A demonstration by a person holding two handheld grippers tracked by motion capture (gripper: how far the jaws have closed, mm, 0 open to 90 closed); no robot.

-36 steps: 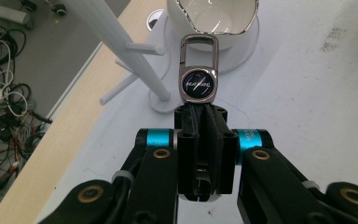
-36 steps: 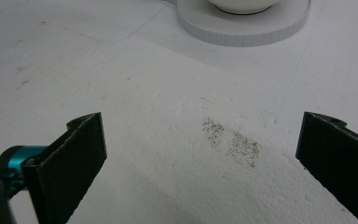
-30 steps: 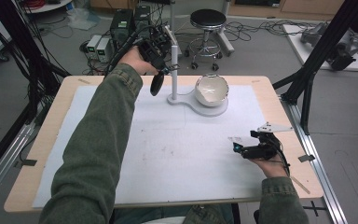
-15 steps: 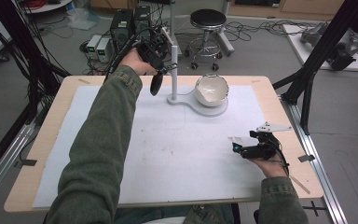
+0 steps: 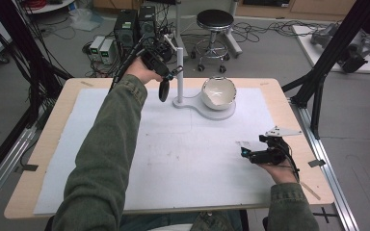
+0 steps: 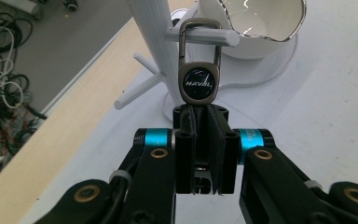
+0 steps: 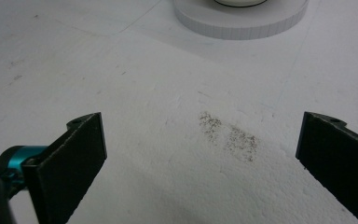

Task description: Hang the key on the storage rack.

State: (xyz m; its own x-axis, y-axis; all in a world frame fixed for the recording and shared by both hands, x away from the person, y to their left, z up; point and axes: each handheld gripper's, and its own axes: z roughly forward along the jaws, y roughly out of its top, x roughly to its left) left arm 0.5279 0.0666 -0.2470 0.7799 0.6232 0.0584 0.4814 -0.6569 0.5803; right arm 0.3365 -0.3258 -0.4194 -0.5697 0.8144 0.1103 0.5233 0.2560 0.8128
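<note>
Black jaws of the left gripper [image 6: 200,140], low centre in its own view, clamp the strap of a keychain [image 6: 199,84]; above, its ring is looped over a peg [image 6: 205,36] of the white stand [image 5: 179,72]. Advice: seat the ring fully before letting go. Right gripper [image 5: 250,155] rests wide, lower right.

Lab or robotics workshop. Wooden desk [image 5: 289,96] with white mat [image 5: 183,154] on grey floor; black frame struts [image 5: 332,53] at sides. Computer boxes [image 5: 134,24] and tangled cables [image 5: 265,31] on floor behind, round black stool [image 5: 215,20] on castors, metal rail [image 5: 5,163] along desk edge.
</note>
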